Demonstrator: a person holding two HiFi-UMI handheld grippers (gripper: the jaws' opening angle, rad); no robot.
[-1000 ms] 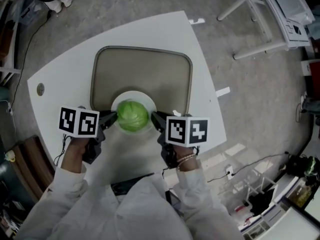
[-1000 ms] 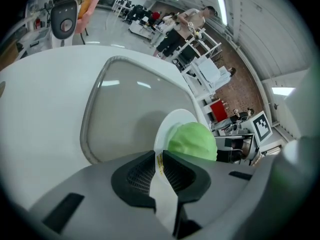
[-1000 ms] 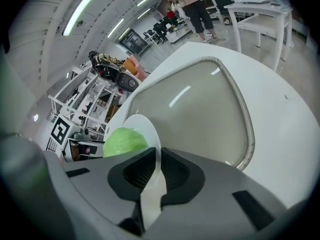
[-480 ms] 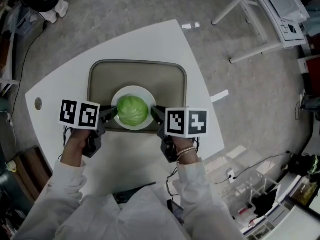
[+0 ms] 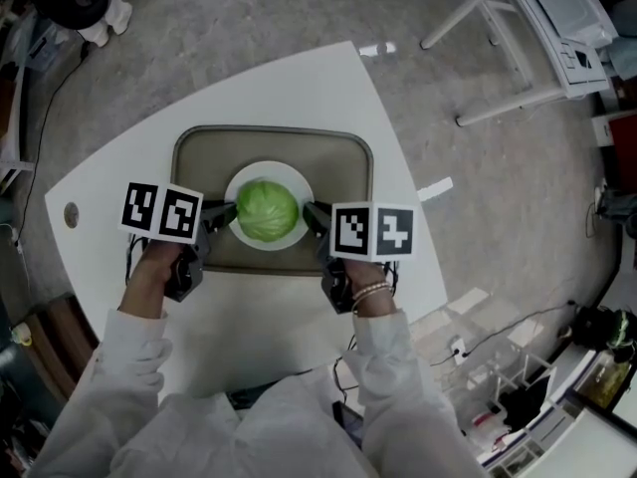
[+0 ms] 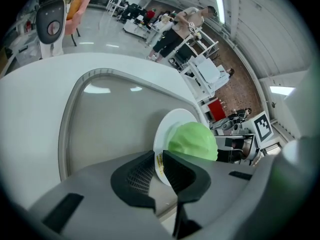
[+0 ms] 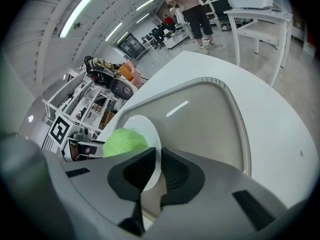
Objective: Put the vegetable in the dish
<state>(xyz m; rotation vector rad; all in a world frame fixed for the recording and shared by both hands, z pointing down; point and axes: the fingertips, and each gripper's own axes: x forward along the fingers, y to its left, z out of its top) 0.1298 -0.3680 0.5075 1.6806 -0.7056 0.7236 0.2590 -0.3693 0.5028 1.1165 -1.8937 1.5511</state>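
Both grippers are clamped on one rim. The left gripper [image 6: 160, 165] has its fingers pressed onto the left edge of a white dish [image 5: 257, 172], with the thin rim sandwiched between the dark ribbed pads. The right gripper [image 7: 157, 170] does the same on the opposite edge, its pads tight on the rim. A cabbage [image 5: 267, 210] sits on the dish between the two finger pairs, just past the tips and not touched by either.

A small yellowish sticker [image 6: 159, 162] lies on the rim right between the left fingers, its print too small to read. There is no other writing, only black-and-white square patterns on the marker cubes [image 5: 159, 211].

The cabbage is round, pale to bright green and smooth-leaved, and it covers most of the dish centre so that only a white ring shows around it.

Beneath and beyond the fingers is a grey-brown tray [image 5: 333, 167] with rounded corners. I cannot tell whether the dish rests on it or hangs above. The tray lies on a white table [image 5: 299, 83].
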